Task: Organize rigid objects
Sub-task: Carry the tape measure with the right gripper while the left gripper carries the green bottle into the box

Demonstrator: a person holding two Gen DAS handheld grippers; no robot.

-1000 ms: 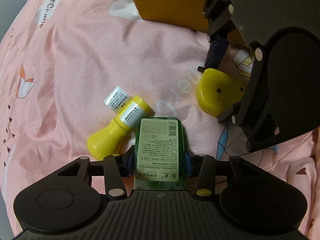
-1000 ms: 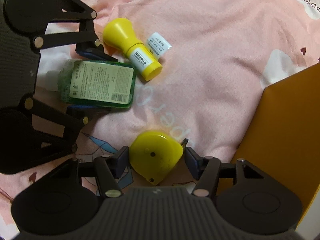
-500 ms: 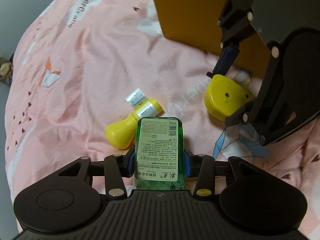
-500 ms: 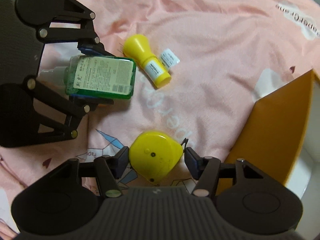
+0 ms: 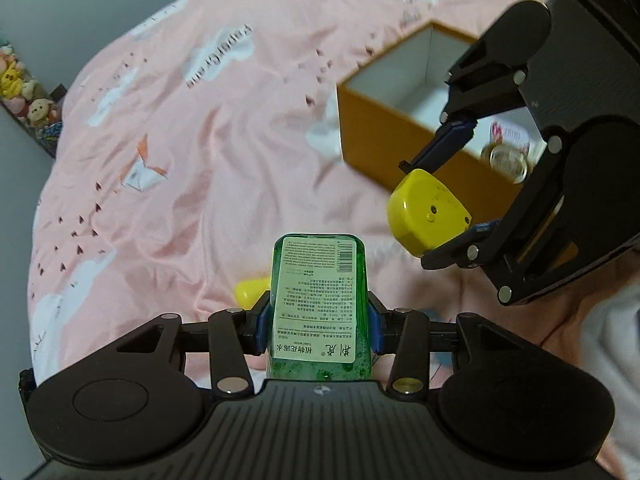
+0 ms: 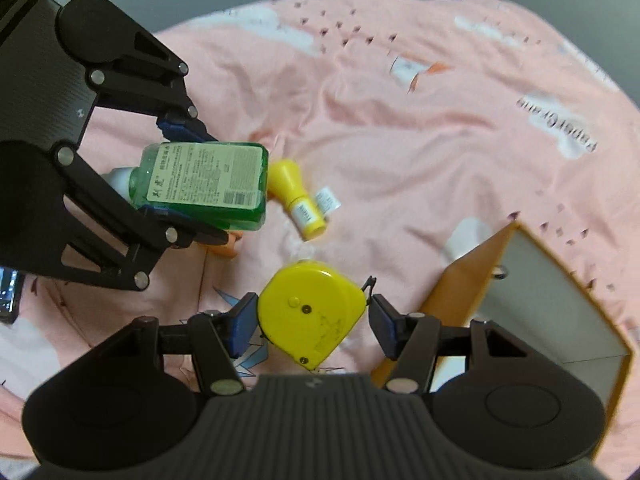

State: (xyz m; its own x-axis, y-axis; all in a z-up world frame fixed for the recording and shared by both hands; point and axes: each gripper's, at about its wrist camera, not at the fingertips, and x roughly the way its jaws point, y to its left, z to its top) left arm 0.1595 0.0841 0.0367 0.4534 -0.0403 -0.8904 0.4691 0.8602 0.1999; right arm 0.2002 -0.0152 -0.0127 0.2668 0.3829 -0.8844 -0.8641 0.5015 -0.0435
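My left gripper point(image 5: 319, 318) is shut on a flat green bottle point(image 5: 316, 280) with a white printed label, held up off the pink bedspread; from the right wrist this gripper point(image 6: 188, 172) and green bottle point(image 6: 204, 178) sit at the left. My right gripper point(image 6: 312, 316) is shut on a yellow tape measure point(image 6: 308, 312), also lifted. In the left wrist view the right gripper point(image 5: 444, 196) holds that tape measure point(image 5: 426, 216) near an open orange box point(image 5: 372, 136). A yellow bottle point(image 6: 296, 196) lies on the bed below.
The orange box point(image 6: 460, 296) has a white inside and holds a round shiny item point(image 5: 504, 158). A small white tag point(image 6: 328, 200) lies by the yellow bottle point(image 5: 250, 290). A dark phone point(image 6: 8, 296) lies at the left edge. Plush toys point(image 5: 24, 96) line a shelf.
Both grippers have risen off the bed with the green bottle and the tape measure. The bed looks farther below, and the orange box's open top has come into view.
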